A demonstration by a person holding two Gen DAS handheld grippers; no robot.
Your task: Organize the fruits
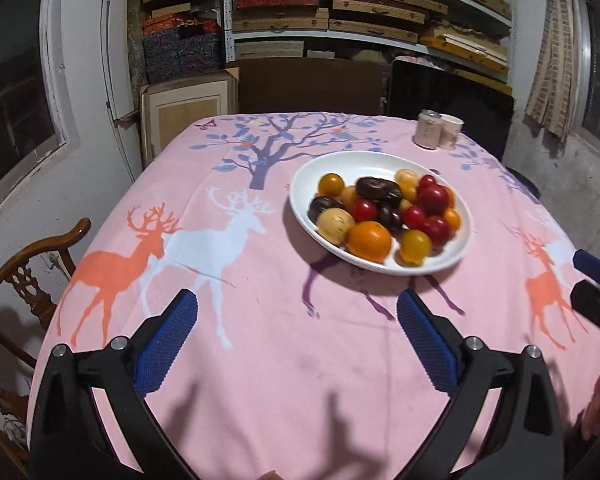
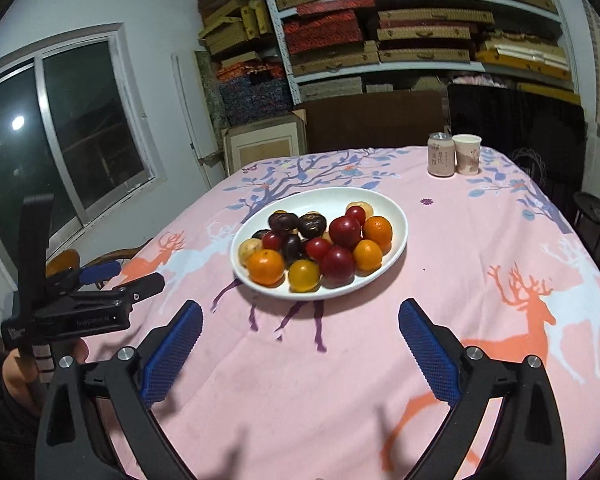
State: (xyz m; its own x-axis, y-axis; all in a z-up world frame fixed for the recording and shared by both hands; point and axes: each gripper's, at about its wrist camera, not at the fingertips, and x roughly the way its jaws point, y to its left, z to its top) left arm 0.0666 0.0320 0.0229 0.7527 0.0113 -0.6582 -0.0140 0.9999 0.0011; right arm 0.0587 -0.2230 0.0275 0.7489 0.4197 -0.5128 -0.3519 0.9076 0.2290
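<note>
From the left wrist, the left gripper (image 1: 298, 304) hung spread wide and empty over the pink deer tablecloth (image 1: 236, 360); the white oval plate (image 1: 300, 184) of piled fruit lay ahead, slightly blurred, and the right gripper (image 1: 594, 288) was cut off at the frame edge.

From the right wrist, the right gripper (image 2: 300, 314) gaped empty short of the plate (image 2: 396, 216); lower fruit was hidden beneath upper pieces. A drink can (image 2: 441, 155) stood touching a paper cup (image 2: 467, 155).

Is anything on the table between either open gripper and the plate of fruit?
Nothing visible. Only bare tablecloth lies between the right gripper, the left gripper and the plate. The can and cup stand beyond it.
</note>
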